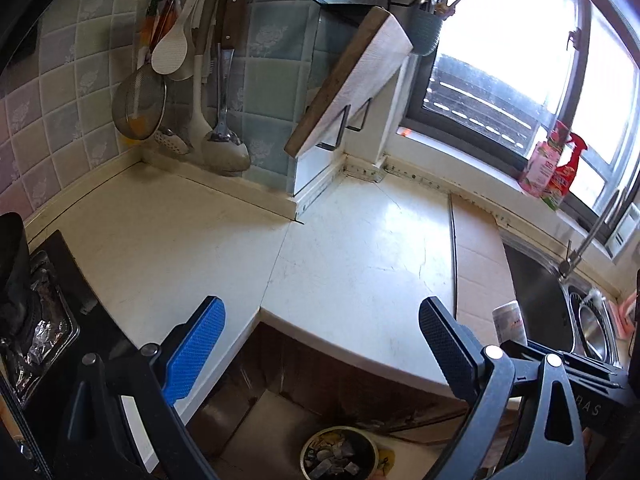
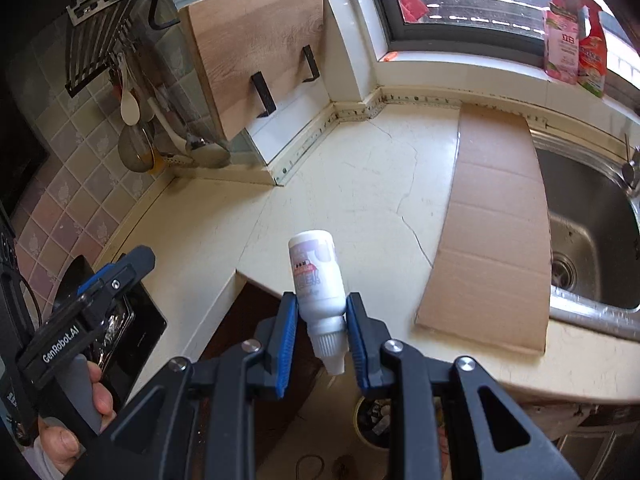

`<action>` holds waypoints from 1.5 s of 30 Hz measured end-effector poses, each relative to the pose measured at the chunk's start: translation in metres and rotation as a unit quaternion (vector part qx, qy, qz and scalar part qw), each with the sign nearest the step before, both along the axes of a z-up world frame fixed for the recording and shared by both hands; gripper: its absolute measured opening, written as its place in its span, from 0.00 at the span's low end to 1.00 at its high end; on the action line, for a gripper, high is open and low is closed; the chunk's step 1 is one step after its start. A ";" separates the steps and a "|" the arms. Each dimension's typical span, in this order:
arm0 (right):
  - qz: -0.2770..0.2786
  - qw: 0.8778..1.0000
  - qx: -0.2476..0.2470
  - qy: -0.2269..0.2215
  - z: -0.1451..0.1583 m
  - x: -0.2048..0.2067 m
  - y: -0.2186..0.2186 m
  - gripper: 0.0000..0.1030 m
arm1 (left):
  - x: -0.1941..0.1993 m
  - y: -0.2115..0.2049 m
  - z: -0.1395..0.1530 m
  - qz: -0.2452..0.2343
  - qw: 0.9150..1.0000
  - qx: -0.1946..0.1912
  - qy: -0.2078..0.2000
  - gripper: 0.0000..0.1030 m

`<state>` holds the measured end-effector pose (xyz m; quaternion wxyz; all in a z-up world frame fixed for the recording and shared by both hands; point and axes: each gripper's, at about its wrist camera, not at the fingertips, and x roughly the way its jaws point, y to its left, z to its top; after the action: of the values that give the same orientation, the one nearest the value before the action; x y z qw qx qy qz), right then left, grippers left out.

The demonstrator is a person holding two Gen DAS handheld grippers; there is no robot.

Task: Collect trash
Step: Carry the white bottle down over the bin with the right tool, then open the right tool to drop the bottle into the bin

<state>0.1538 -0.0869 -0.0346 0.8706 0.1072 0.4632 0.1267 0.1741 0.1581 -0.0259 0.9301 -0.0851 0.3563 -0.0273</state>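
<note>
The right gripper point(image 2: 321, 334) pinches a small white plastic bottle point(image 2: 319, 280) between ribbed blue pads, above the cream stone counter point(image 2: 352, 184) edge. The left gripper point(image 1: 320, 344) is spread wide, empty. Flat brown cardboard point(image 2: 496, 220) lies beside the steel sink point(image 2: 588, 220).

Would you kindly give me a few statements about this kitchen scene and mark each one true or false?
1. The right gripper grips a white bottle. True.
2. The left gripper holds a crumpled tissue. False: its jaws stand open and empty.
3. A flat cardboard sheet lies on the counter beside the sink. True.
4. The bin stands on the counter. False: it sits on the floor below the counter edge.
5. A cutting board leans in a rack by the wall. True.
</note>
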 end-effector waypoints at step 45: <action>-0.054 0.946 0.020 0.318 -0.453 -0.088 -0.035 0.25 | -0.051 -0.107 -0.425 -0.121 0.932 0.113 0.322 0.94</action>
<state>0.0655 -0.1220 -0.4880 0.6809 0.1845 0.7072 0.0478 0.1232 0.0514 -0.4507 0.7587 0.0597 0.6448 -0.0705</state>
